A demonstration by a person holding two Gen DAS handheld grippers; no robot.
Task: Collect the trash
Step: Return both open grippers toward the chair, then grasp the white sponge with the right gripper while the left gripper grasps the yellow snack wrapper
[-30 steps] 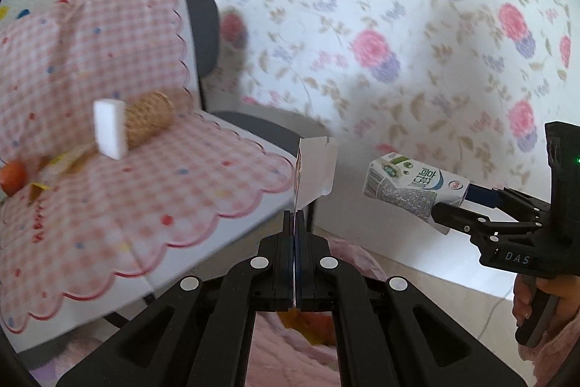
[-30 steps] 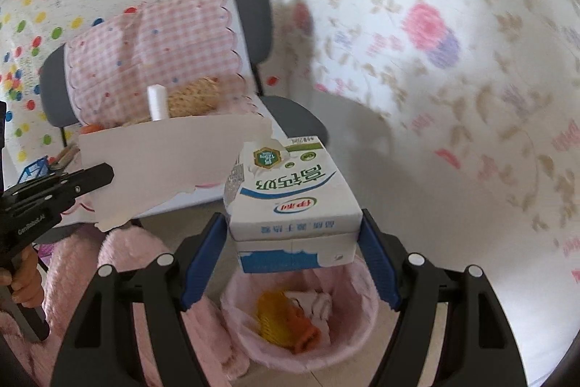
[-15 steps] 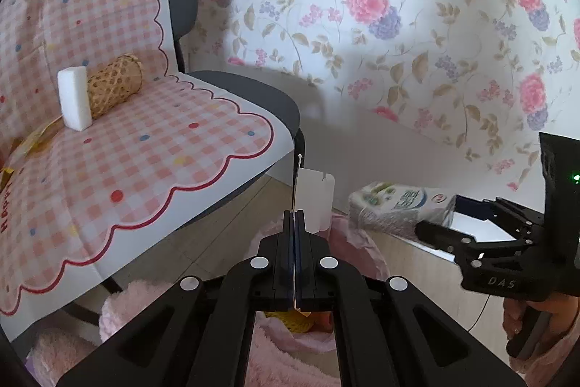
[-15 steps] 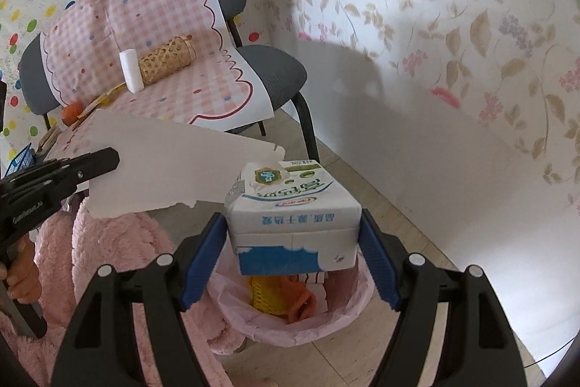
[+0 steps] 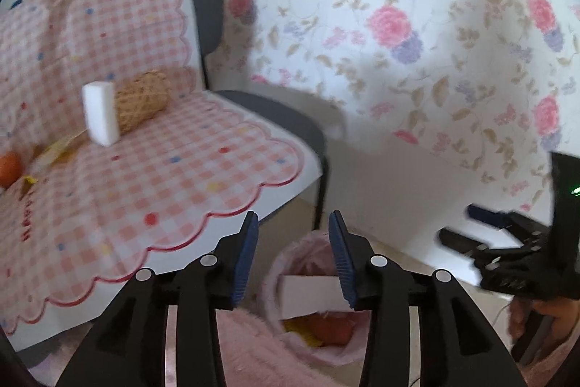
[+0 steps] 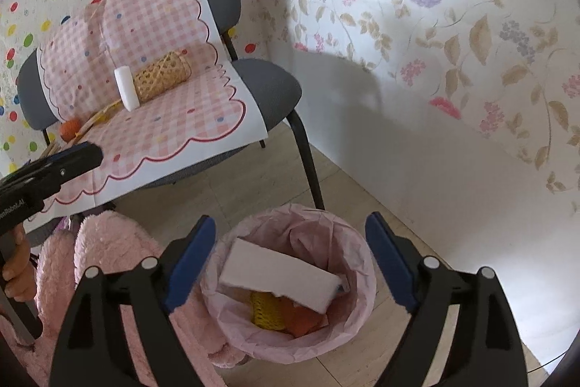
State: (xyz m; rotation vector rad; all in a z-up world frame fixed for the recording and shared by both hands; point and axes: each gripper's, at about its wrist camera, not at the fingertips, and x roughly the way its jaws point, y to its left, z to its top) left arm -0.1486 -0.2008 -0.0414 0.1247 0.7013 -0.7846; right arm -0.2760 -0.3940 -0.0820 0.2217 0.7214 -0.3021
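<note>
Both my left tool (image 5: 293, 243) and right tool (image 6: 290, 263), jaws just opened, hang released over the bin (image 6: 357, 238) at frame bottom, paper (image 6: 279, 272) dropped in, chair (image 6: 268, 89) clutter upper left remaining.

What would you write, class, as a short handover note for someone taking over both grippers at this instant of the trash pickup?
Left gripper: open, jaws just opened, nothing between them.
Right gripper: open, jaws just widened, empty, above the bin.
Done: the white sheet lies in the pink-lined bin over orange and yellow scraps; the milk carton is not visible.
Left: on the chair remain a white block, a woven tube, an orange ball and yellow bits.
</note>
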